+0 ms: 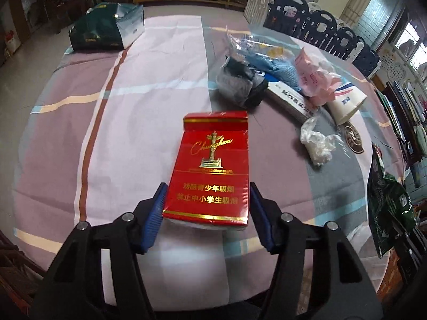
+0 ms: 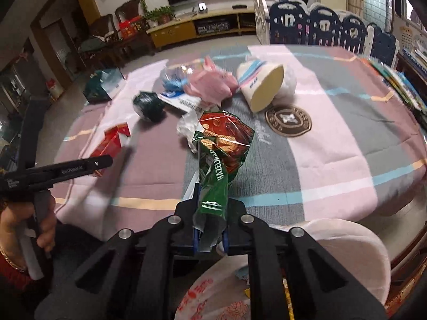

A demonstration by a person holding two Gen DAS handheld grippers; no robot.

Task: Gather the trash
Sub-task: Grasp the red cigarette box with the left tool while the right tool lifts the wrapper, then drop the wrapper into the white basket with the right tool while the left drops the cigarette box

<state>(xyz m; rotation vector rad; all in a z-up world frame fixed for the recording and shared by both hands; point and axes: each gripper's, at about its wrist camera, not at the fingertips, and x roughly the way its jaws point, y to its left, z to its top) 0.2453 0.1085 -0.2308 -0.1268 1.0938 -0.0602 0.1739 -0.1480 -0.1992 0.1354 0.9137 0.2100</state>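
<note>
Fingers [image 1: 160, 208] of the left gripper [image 1: 206, 205] clamp a red cigarette pack [image 1: 212, 170] (level, above the table); right gripper [image 2: 210, 213] pinches a green wrapper [image 2: 218, 160].

Right gripper [image 2: 210, 236] clamps a green hazelnut wrapper [image 2: 222, 157] above the table [image 2: 333, 144].

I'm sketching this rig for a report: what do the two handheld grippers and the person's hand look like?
Both grippers, left and right, have black angular plastic linkage arms with round silver pivot pins and ribbed blue finger pads. From the right wrist view, the left one shows a black body with small white lettering and a black pistol-style handle. The hand around it is bare, with a gold bracelet and a red sleeve.
</note>
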